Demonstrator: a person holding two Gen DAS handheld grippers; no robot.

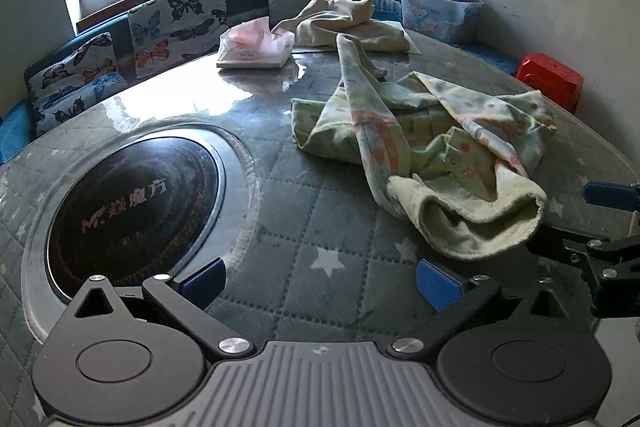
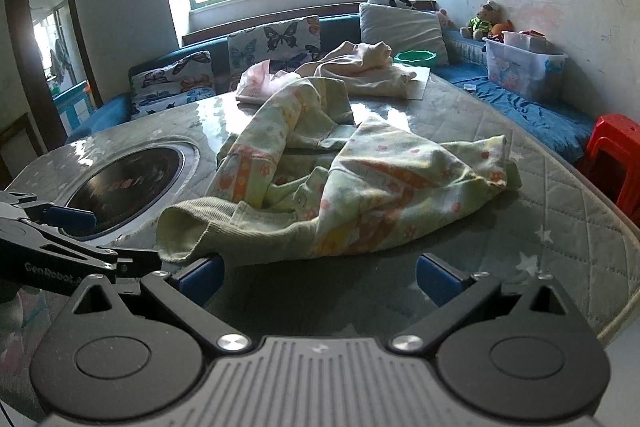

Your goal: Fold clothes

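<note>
A crumpled pale green garment with an orange flower print (image 1: 420,143) lies on the round table, a ribbed cuff opening toward me; it fills the middle of the right wrist view (image 2: 360,179). A cream garment (image 1: 352,23) lies bunched at the far side of the table and also shows in the right wrist view (image 2: 360,71). My left gripper (image 1: 320,285) is open and empty, just short of the cuff and left of it. My right gripper (image 2: 318,277) is open and empty, just in front of the green garment's near edge. Each gripper shows at the edge of the other's view.
The table (image 1: 304,227) has a grey quilted cover under glass and a round black induction hob (image 1: 132,211) set in at the left. A pink tissue pack (image 1: 256,45) sits at the back. A cushioned bench, a plastic bin (image 1: 436,11) and a red stool (image 1: 550,77) surround the table.
</note>
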